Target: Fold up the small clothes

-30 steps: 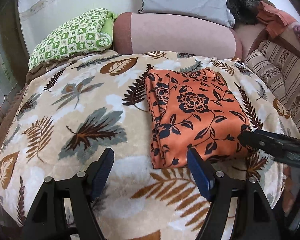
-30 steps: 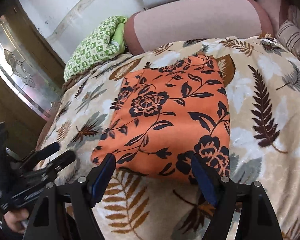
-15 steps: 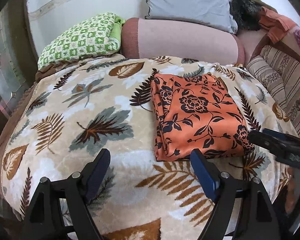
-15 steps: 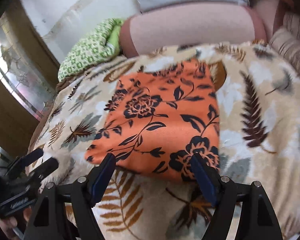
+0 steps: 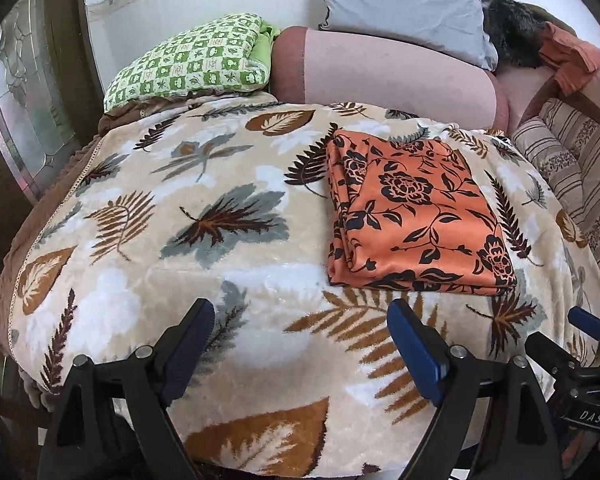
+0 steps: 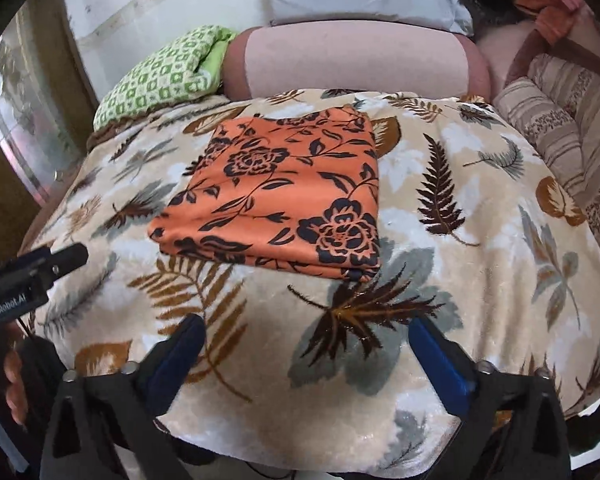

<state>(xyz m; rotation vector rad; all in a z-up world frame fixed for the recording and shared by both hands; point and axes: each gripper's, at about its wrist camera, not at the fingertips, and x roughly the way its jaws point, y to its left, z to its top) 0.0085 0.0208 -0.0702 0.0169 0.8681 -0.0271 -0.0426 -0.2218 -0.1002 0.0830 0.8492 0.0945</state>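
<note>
An orange cloth with black flowers point(image 5: 416, 216) lies folded into a flat rectangle on the leaf-patterned blanket point(image 5: 204, 240). It also shows in the right wrist view point(image 6: 284, 196), in the middle of the blanket point(image 6: 460, 240). My left gripper point(image 5: 300, 324) is open and empty, well short of the cloth's near edge. My right gripper point(image 6: 306, 340) is open and empty, also back from the cloth. Each gripper shows at the edge of the other's view, the right one point(image 5: 580, 340) and the left one point(image 6: 48, 264).
A green checked pillow point(image 5: 192, 64), a pink bolster point(image 5: 392, 76) and a grey pillow point(image 5: 404, 0) lie at the back. Striped cushions point(image 5: 572, 160) are at the right. A glass-panelled door point(image 5: 20, 120) stands at the left. The blanket drops off at its near edge.
Both grippers have pulled back from the folded cloth toward the near edge of the blanket. The cloth lies where it was.
</note>
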